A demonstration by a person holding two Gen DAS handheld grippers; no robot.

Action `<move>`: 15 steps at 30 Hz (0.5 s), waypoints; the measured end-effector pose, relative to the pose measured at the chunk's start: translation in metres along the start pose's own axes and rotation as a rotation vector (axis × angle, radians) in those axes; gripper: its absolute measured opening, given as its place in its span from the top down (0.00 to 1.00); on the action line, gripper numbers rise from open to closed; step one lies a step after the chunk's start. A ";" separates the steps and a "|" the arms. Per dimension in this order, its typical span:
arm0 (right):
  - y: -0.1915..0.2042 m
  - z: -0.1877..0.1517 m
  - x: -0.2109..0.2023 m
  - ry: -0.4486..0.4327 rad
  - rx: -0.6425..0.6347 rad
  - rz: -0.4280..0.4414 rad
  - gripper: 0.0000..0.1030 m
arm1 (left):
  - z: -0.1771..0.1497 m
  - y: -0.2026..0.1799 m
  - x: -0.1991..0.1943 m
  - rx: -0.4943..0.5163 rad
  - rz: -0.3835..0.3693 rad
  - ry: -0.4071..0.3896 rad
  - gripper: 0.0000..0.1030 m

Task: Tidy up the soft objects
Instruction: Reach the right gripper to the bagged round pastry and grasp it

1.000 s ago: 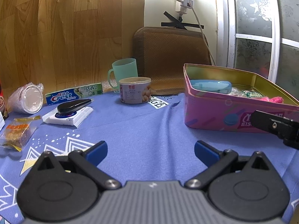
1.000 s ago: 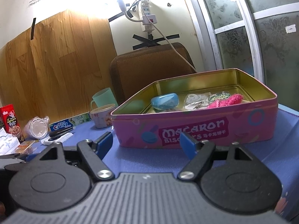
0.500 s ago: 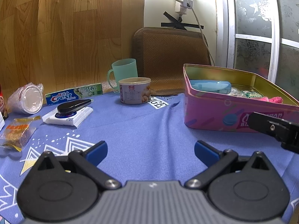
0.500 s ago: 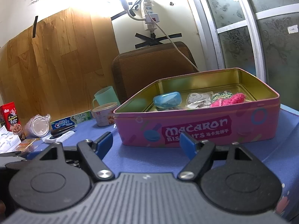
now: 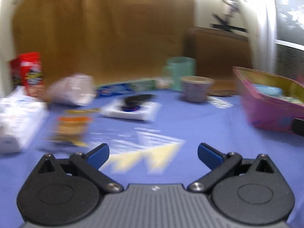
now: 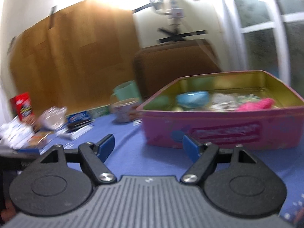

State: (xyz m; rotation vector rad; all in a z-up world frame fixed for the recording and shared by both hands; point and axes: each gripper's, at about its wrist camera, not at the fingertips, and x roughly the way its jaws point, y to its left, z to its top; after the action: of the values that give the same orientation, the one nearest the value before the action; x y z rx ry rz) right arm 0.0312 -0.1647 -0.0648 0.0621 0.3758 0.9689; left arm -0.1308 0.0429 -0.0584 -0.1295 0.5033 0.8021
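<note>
Both views are motion-blurred. The pink biscuit tin (image 6: 224, 131) stands open on the blue cloth and holds a blue soft pouch (image 6: 192, 98), a clear packet (image 6: 223, 99) and a pink fluffy item (image 6: 256, 104). It also shows at the right of the left wrist view (image 5: 266, 112). My left gripper (image 5: 153, 154) is open and empty above the cloth, facing an orange snack packet (image 5: 71, 127) and a white tissue pack (image 5: 133, 110). My right gripper (image 6: 148, 145) is open and empty just in front of the tin.
At the back stand a green mug (image 5: 181, 72), a small tub (image 5: 195, 91), a toothpaste box (image 5: 123, 87), a crumpled plastic cup (image 5: 72, 93), a red carton (image 5: 28, 74) and a white box (image 5: 17, 117) at the left. A brown chair back (image 6: 174, 64) stands behind the table.
The left gripper has swung to the left, so the snack packet, tissue pack and red carton come further into view. The right gripper has also turned left, shifting the tin to the right.
</note>
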 end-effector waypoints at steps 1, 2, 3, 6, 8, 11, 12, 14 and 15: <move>0.007 0.001 0.004 0.018 -0.022 0.035 0.22 | 0.000 0.014 -0.001 -0.007 0.034 -0.005 0.00; 0.014 0.002 0.010 0.041 -0.041 0.076 0.22 | 0.000 0.031 0.000 -0.027 0.074 -0.005 0.00; 0.024 0.004 0.017 0.072 -0.059 0.124 0.22 | 0.001 0.049 0.001 -0.060 0.119 -0.002 0.00; 0.055 0.009 0.041 0.139 -0.114 0.252 0.22 | -0.006 0.101 0.001 -0.191 0.250 -0.028 0.00; 0.081 0.011 0.058 0.161 -0.163 0.317 0.22 | -0.012 0.128 -0.003 -0.344 0.281 -0.064 0.00; 0.127 0.010 0.089 0.219 -0.224 0.425 0.23 | -0.020 0.147 -0.014 -0.491 0.328 -0.150 0.00; 0.143 0.010 0.101 0.242 -0.242 0.458 0.23 | -0.021 0.149 -0.016 -0.511 0.339 -0.162 0.00; 0.173 0.007 0.120 0.278 -0.286 0.509 0.25 | -0.022 0.153 -0.020 -0.531 0.337 -0.179 0.00; 0.188 0.005 0.130 0.299 -0.309 0.533 0.28 | -0.022 0.153 -0.020 -0.538 0.333 -0.185 0.00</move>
State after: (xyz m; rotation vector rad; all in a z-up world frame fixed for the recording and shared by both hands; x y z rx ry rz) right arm -0.0506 0.0487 -0.0563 -0.2796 0.4912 1.5624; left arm -0.2607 0.1295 -0.0558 -0.4724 0.1229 1.2523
